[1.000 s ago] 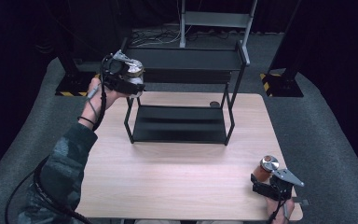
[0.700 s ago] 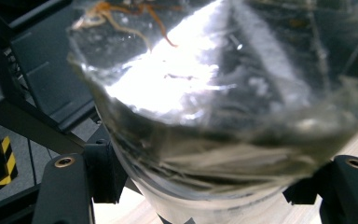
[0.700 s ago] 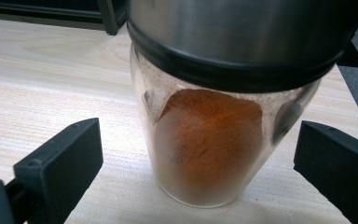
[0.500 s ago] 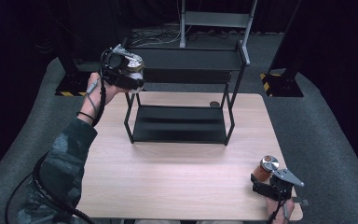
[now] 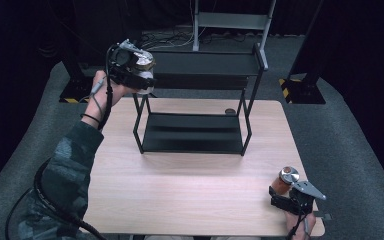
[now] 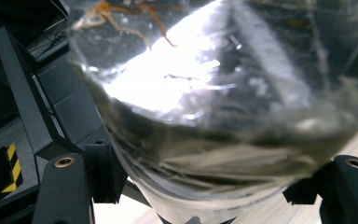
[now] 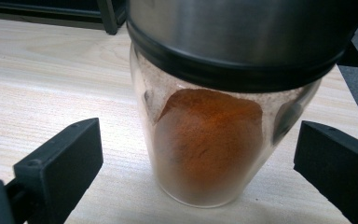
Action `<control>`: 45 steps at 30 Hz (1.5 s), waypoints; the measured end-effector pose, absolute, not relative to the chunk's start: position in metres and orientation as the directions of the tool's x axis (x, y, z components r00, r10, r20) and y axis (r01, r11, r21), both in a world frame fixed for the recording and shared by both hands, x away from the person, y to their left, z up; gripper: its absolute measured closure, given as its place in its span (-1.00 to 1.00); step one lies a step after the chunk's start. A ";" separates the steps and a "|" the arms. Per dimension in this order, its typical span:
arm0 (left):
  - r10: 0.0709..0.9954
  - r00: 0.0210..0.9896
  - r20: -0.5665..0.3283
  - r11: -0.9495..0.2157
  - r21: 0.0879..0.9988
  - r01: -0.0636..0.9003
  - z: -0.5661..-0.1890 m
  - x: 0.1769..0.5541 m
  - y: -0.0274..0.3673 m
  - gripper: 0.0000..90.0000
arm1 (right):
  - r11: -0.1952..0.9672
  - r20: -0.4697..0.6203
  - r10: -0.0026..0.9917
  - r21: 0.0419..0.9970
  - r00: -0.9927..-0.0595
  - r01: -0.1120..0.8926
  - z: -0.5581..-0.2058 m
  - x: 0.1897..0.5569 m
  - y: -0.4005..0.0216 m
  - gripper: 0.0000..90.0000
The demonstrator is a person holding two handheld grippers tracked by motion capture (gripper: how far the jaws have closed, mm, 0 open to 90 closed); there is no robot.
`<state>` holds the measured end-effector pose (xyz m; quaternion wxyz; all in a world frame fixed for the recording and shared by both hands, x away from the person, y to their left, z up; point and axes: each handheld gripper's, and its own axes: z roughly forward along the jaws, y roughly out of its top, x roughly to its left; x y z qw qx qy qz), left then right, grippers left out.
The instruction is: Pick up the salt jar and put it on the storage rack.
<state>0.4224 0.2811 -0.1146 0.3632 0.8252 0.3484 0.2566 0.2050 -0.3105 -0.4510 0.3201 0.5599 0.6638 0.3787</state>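
Your left gripper (image 5: 139, 75) is clamped on a clear jar (image 6: 214, 107) and holds it in the air at the left end of the rack's top shelf (image 5: 205, 62). Judged from this, the carry is nearly complete; the set-down and release on the shelf remain. The lower shelf (image 5: 192, 132) carries nothing.

Your right gripper (image 5: 286, 196) rests at the near right corner of the tabletop (image 5: 180, 185). Its jaws stand spread on either side of a spice jar (image 7: 209, 144) without touching it. This second jar is not yet grasped, so its whole transfer remains.

The held jar is transparent, with strong glare on its wall and thin orange strands visible near its top; its contents cannot be identified. The spice jar is tapered clear glass, roughly half full of orange-brown powder, with a brushed metal cap (image 7: 242, 32) on a black collar.
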 end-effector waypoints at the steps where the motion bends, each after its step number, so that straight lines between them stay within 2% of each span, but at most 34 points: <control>1: 0.761 0.626 0.171 -0.493 0.779 0.387 -0.113 0.422 0.281 -0.32 | 0.087 -0.002 0.986 0.861 -0.168 0.501 -0.451 0.205 -0.310 -1.00; 23: 0.771 0.615 0.166 -0.466 0.806 0.366 -0.087 0.438 0.265 -0.32 | 0.092 -0.006 0.986 0.858 -0.169 0.506 -0.450 0.206 -0.310 -1.00; 45: 0.808 0.574 0.131 -0.429 0.798 0.422 -0.085 0.479 0.233 -0.32 | 0.090 -0.002 0.985 0.859 -0.173 0.503 -0.450 0.205 -0.311 -1.00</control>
